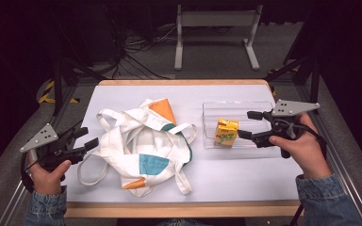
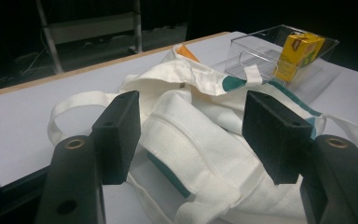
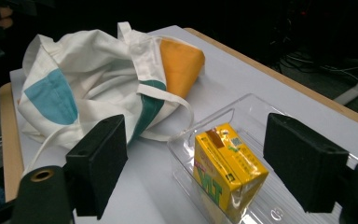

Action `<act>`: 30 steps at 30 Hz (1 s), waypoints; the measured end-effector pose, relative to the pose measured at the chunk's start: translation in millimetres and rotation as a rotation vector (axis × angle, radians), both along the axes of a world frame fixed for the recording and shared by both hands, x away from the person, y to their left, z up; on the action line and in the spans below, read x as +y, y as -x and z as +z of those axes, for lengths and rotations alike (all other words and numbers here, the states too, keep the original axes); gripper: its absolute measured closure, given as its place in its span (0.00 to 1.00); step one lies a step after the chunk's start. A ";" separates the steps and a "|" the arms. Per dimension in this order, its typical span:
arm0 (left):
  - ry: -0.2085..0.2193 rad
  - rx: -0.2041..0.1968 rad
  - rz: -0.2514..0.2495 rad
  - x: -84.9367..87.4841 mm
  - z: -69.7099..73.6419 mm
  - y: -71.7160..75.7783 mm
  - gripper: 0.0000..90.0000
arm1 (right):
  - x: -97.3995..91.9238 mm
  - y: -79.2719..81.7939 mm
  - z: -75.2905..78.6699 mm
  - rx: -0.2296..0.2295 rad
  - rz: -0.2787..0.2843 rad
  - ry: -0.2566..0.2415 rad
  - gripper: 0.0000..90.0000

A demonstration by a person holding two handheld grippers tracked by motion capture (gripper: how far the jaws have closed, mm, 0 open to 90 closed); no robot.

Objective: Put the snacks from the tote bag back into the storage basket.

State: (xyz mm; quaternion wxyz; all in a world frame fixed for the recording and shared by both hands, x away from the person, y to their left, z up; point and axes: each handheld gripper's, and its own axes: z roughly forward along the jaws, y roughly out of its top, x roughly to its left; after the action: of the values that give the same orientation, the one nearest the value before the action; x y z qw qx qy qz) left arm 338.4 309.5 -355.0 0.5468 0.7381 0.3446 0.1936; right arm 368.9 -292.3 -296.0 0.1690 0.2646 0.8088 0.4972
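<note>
High view: right gripper (image 1: 246,124), jaws apart, is hovering beside the yellow juice carton (image 1: 226,132) standing in the clear tray (image 1: 259,107), right of the tote bag (image 1: 143,143); left gripper (image 1: 86,138) is waiting open. Centre the carton before closing.

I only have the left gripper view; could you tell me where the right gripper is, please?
Observer: The right gripper is over the tray, aimed at the carton.
Operator: Is it gripping the carton?
Observer: No. Its fingers are open, and the carton stands free just ahead of them.
Operator: Thanks. Is there anything on the bag's far side that I'm missing?
Observer: Yes, the bag has a blue patch on the side towards the person.
</note>
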 end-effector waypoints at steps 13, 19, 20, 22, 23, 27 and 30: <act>-0.017 -0.002 0.006 0.5 -2.3 -1.1 0.42 | -5.7 18.7 -32.8 0.006 -0.067 -0.011 0.22; -0.019 -0.004 0.003 1.7 -2.8 -0.4 0.42 | -8.6 25.3 -40.8 -0.057 -0.135 -0.067 0.23; -0.019 -0.003 0.005 1.8 -2.8 0.0 0.42 | -8.2 26.9 -42.6 -0.060 -0.136 -0.065 0.22; -0.015 0.000 0.005 1.6 -2.8 0.7 0.42 | -7.0 29.4 -48.6 -0.051 -0.131 -0.055 0.21; -0.017 -0.005 0.003 1.7 -2.7 0.4 0.42 | -6.5 30.2 -52.3 -0.044 -0.128 -0.046 0.21; -0.020 -0.006 0.000 1.2 -3.1 0.3 0.42 | -7.3 31.6 -65.7 -0.051 -0.103 -0.043 0.21; -0.020 -0.004 -0.002 1.2 -4.4 -0.7 0.42 | -9.0 30.8 -72.0 -0.055 -0.088 -0.074 0.20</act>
State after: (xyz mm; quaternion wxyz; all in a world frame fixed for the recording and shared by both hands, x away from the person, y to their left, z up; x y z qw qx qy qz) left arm 339.1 310.7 -359.5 0.5405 0.7433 0.3408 0.1981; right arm 338.0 -301.3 -368.1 0.2029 0.2921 0.7725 0.5261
